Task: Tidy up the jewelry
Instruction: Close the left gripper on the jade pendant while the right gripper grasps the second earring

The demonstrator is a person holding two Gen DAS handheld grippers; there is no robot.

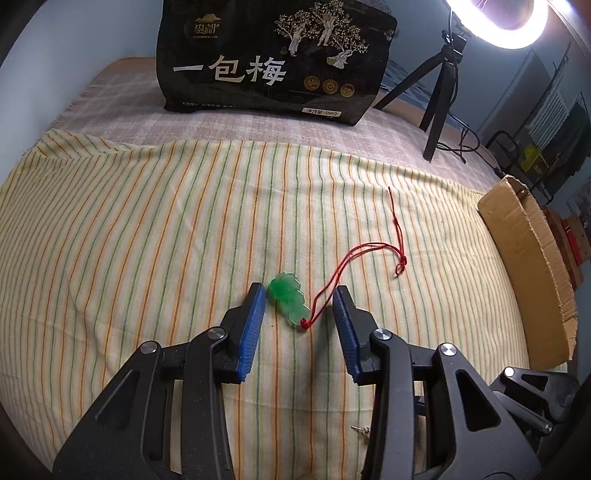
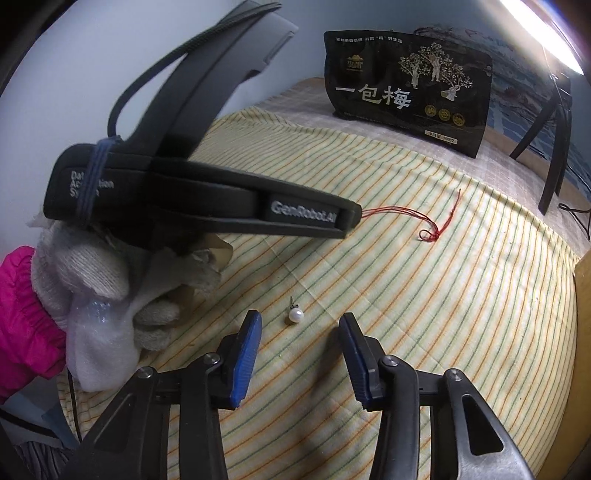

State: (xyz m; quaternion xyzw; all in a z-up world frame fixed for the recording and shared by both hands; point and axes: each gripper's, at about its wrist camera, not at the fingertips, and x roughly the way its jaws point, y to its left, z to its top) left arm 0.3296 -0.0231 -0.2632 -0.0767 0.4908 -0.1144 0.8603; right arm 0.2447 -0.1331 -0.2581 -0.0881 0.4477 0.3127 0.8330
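Note:
A green jade pendant (image 1: 286, 302) on a red cord (image 1: 369, 251) lies on the striped cloth (image 1: 147, 240). My left gripper (image 1: 300, 293) is open, its blue pads on either side of the pendant, not touching it. A pearl stud earring (image 2: 295, 315) lies on the cloth in the right wrist view. My right gripper (image 2: 300, 320) is open with the earring between its fingertips. The red cord's knotted end (image 2: 432, 232) shows past the left gripper body (image 2: 207, 199). The earring also shows in the left wrist view (image 1: 360, 429).
A black snack bag (image 1: 273, 59) stands at the back of the bed. A cardboard box (image 1: 532, 273) sits at the right edge. A tripod (image 1: 439, 92) with a ring light (image 1: 498, 22) stands at the back right. A gloved hand (image 2: 103, 280) holds the left gripper.

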